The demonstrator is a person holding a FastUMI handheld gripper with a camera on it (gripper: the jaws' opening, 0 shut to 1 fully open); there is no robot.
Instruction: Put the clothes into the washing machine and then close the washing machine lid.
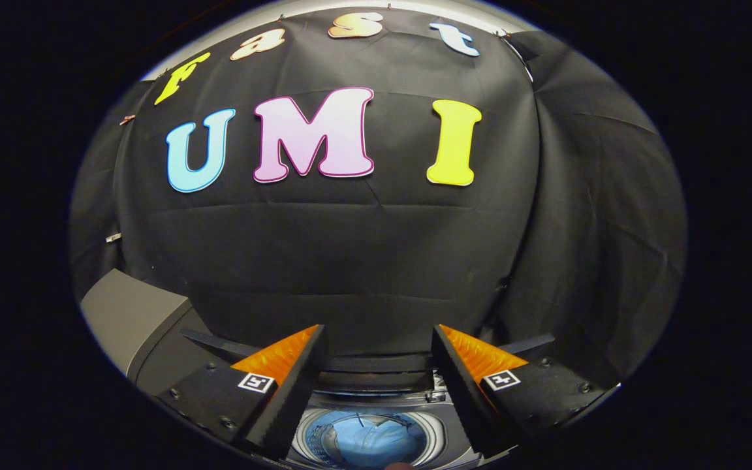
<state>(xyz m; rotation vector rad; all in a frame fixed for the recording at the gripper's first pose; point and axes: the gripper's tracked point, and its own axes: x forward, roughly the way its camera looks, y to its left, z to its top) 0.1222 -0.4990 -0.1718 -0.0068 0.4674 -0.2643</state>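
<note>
My gripper is open, its two fingers spread wide with nothing between them. Below and between the fingers I look down into the washing machine, whose round drum opening is uncovered. A light blue piece of clothing lies inside the drum. The machine's dark lid stands raised at the back of the opening, just behind the fingertips. The gripper hovers above the opening, apart from the clothing.
A grey box-like unit stands to the left of the machine, beside the left finger. The black booth cloth hangs close behind the machine and wraps round on the right.
</note>
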